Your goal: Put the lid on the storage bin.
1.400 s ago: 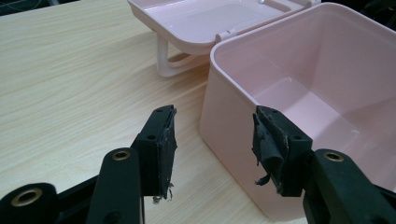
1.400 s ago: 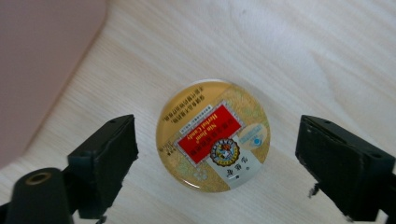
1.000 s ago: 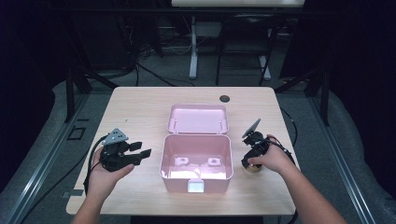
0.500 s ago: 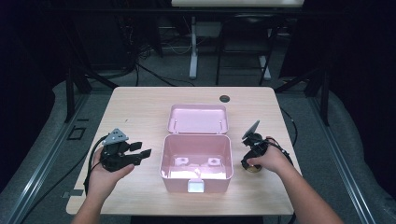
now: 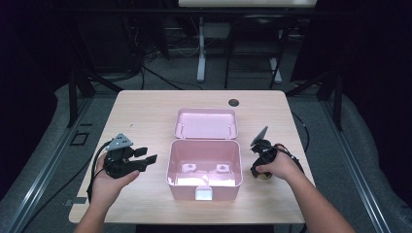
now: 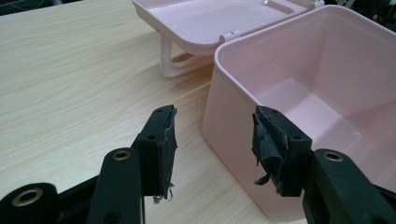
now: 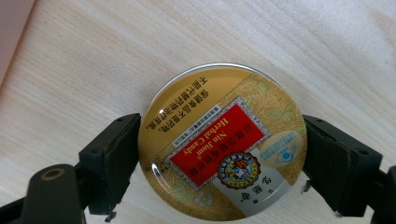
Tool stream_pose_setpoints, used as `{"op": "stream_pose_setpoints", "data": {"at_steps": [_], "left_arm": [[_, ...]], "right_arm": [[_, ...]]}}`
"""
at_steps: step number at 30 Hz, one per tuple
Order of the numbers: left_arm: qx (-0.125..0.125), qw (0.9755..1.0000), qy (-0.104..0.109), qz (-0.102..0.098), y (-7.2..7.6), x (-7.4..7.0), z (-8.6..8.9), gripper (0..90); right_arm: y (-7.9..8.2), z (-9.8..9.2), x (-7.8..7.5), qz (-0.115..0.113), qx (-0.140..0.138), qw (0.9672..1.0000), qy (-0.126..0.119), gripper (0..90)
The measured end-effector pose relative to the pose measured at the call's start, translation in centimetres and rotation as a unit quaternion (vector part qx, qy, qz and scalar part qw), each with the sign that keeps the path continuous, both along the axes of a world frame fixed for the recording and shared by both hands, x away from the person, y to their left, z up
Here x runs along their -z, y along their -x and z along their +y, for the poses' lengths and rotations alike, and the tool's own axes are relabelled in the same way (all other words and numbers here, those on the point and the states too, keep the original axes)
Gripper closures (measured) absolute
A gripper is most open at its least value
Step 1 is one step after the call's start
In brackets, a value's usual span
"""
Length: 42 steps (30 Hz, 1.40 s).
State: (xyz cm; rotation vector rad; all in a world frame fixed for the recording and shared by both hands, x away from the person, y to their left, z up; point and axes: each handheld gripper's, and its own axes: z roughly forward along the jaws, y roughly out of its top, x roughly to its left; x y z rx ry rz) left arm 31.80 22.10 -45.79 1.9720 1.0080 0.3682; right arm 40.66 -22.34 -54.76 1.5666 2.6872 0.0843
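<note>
Nothing has shifted: right gripper (image 7: 219,158) clamps the round gold candy tin (image 7: 222,142) by its rim near the table's right edge; light, rigid, slick. Left gripper (image 6: 212,140) gapes empty.

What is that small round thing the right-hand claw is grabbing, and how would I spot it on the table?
Start at the open pink box in the middle of the wooden table, then look just to its right, under the person's right hand. There the right claw sits with a jaw against each side of a flat round candy tin lying on the wood. Its gold lid with a red "Herbal Candy" label sets it apart.
</note>
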Motion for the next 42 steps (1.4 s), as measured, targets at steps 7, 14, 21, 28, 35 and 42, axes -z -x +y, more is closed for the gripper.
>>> {"op": "stream_pose_setpoints", "data": {"at_steps": [7,14,21,28,35,42], "left_arm": [[0.002,1.0000,0.001,0.000,0.0,0.1,0.0,49.1],[0.000,1.0000,0.001,-0.001,-0.1,0.1,-0.1,49.1],[0.001,1.0000,0.002,0.001,-0.1,0.2,-0.1,49.1],[0.003,1.0000,0.001,0.002,-0.1,0.1,-0.1,49.1],[0.003,1.0000,0.001,0.002,-0.1,0.1,-0.2,49.1],[0.001,1.0000,0.003,0.000,0.0,0.1,-0.2,49.4]], "right_arm": [[-0.1,-0.2,0.4,0.004,0.000,0.9999,-0.010,19.0],[-0.1,-0.4,0.4,0.003,0.002,0.9999,-0.017,19.2],[-0.2,-0.5,0.2,0.002,0.004,0.9998,-0.022,19.7],[0.0,-0.3,-0.7,-0.008,0.000,0.9997,-0.025,19.7],[0.3,-0.1,-1.5,-0.010,-0.003,0.9998,-0.017,19.8],[0.6,0.5,-3.1,-0.024,-0.024,0.9993,-0.015,19.8]]}}
